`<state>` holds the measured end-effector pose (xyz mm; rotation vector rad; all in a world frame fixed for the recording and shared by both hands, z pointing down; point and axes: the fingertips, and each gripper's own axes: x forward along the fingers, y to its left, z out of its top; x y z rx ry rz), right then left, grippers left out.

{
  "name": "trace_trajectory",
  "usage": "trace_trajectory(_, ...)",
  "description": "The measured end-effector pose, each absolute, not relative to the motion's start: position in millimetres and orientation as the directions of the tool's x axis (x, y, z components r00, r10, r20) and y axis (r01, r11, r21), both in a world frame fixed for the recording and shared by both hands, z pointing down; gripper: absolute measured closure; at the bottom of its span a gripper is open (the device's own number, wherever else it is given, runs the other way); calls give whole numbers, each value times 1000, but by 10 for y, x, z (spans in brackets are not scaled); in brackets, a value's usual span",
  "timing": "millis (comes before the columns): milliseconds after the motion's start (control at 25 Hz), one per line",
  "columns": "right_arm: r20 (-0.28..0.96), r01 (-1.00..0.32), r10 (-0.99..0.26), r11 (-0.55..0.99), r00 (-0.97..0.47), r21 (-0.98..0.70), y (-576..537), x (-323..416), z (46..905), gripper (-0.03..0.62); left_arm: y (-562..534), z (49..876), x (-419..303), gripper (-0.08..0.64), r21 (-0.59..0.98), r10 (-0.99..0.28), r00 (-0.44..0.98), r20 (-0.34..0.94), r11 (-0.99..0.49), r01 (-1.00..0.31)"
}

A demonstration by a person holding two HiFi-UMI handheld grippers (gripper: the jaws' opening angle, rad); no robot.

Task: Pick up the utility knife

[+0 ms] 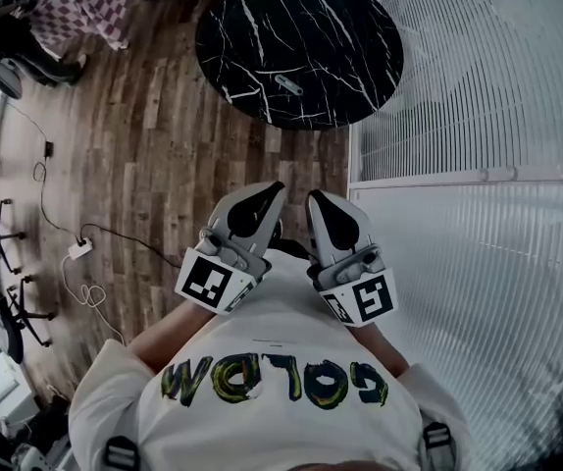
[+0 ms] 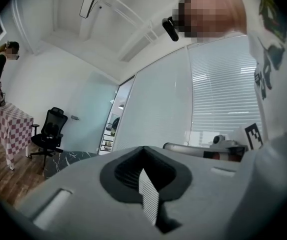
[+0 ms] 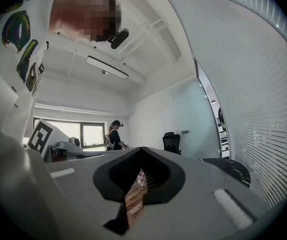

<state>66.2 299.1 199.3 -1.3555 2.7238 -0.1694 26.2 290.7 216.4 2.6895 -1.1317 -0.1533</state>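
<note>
The utility knife (image 1: 288,84) is lying untouched on the black marble table (image 1: 360,27), well apart from both tools. The left gripper (image 1: 267,196) and right gripper (image 1: 321,204) are hovering level at the person's chest, each with jaws together and empty (approach, grasp and lift are all remaining).

The left hand-held gripper (image 1: 270,192) and right hand-held gripper (image 1: 319,199) are grey, with black-and-white square markers (image 1: 206,281). Ahead of them, the table (image 1: 360,27) is black with white veins, the utility knife (image 1: 288,84) pale grey, and the floor (image 1: 154,145) brown planks.
</note>
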Motion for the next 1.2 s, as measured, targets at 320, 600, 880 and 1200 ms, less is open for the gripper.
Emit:
trace_trajectory(320,-19,-778,-788,611,-616,-145,2870,602,2071,591,2783,2247,235,558,257,-725,689,5,-665,-702)
trace_trajectory(600,6,-793,-801,592,-599,-145,2591,605,2128,591,2509,2297,225,558,276,-716,699,7,-670,-689)
trace_trajectory(880,18,-802,-809,579,-587,-145,2168,525,2193,591,2090,2365,145,558,287,-707,707,19,-674,-681)
trace_trajectory(1200,26,-812,-818,566,-575,-139,1592,366,2216,591,1509,2396,-1,558,295,-697,717,18,-682,-670)
